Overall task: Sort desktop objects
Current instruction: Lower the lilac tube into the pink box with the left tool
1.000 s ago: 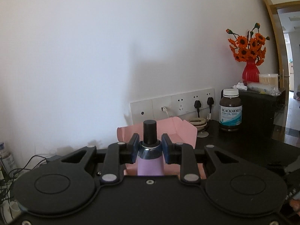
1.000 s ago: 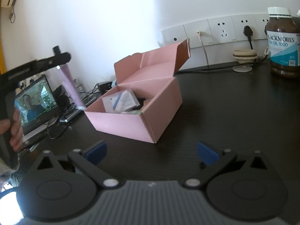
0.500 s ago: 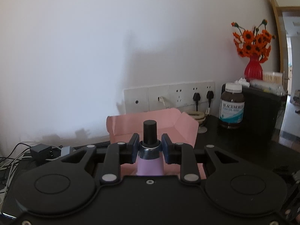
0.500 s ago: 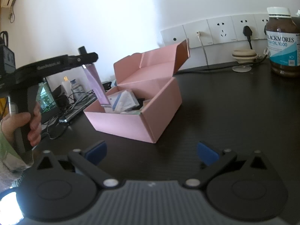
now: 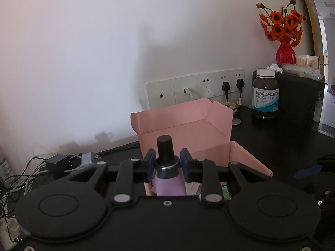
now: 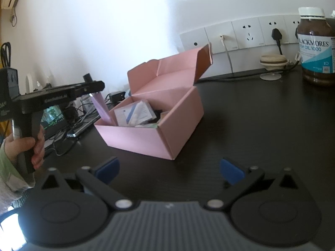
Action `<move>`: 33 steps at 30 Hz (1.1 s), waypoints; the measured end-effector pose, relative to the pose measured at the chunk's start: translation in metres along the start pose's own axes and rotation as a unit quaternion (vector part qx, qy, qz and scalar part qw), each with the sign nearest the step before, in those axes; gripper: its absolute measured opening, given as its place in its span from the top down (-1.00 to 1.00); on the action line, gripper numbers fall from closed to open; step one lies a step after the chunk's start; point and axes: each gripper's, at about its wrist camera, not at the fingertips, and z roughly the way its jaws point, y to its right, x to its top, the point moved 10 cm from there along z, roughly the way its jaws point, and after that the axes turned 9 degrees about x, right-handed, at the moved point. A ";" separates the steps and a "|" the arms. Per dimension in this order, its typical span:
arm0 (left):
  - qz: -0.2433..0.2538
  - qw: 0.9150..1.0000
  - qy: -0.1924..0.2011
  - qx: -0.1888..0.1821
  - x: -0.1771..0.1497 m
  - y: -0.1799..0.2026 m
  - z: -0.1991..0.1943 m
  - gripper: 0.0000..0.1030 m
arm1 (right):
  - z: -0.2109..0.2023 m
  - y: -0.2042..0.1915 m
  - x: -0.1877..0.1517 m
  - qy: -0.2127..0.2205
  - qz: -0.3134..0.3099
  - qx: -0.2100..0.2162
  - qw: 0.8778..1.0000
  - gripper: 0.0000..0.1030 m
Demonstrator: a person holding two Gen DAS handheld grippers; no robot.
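The left claw [image 5: 167,164] is clamped on the neck of a lilac tube [image 5: 169,185] with a black cap — in the right wrist view the tube [image 6: 102,108] hangs tilted from it, its lower end dipping into the near-left corner of the open pink box [image 6: 146,138]. The box sits on the dark surface [image 6: 261,125], holding paper packets [image 6: 135,114]. The right claw [image 6: 169,170] rests low with its blue pads well apart — nothing between them.

— What sort of place is this?
— A home desk, I'd say. A dark desktop [image 6: 261,125] meets a white wall with a row of sockets [image 5: 196,91].
— Anything homely?
— A red vase of orange flowers [image 5: 282,33], a fish oil bottle [image 6: 315,46], tangled chargers [image 5: 60,163] at the left edge.
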 end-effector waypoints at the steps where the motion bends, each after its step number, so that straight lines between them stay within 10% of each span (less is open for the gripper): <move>1: 0.005 1.000 -0.001 -0.002 0.001 0.003 0.002 0.49 | 0.000 0.000 0.000 -0.001 0.000 0.000 1.000 -0.99; 33: 0.081 0.984 -0.143 -0.072 -0.022 0.080 0.086 0.39 | -0.003 0.002 0.000 0.005 0.010 0.018 1.000 -0.99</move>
